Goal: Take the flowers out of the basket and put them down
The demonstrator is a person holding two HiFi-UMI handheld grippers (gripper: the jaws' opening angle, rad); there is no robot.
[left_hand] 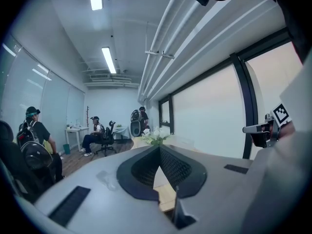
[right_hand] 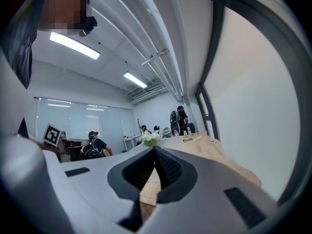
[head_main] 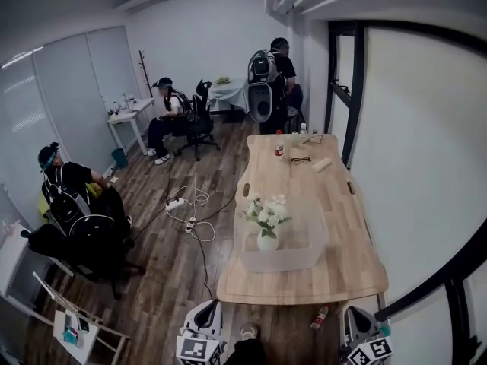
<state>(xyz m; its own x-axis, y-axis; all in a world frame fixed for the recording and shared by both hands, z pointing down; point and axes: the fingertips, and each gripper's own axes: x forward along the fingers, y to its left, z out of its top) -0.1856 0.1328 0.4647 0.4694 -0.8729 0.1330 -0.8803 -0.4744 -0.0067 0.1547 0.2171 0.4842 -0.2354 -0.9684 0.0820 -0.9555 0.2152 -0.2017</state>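
The white flowers point(head_main: 265, 213) stand upright in a pale vase point(head_main: 267, 241) inside the translucent basket point(head_main: 304, 261), towards the near end of the wooden worktop point(head_main: 335, 204). The vase keeps the stems bunched, so it looks like the part to lift. The left hand-held gripper point(left_hand: 159, 147) and right hand-held gripper point(right_hand: 155, 149) are both closed on nothing. They point at the flowers from short of the worktop's edge, well apart from them.

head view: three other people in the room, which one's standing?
The far person, at the table's far end. The left person and the back person, by the white desk, both sit.
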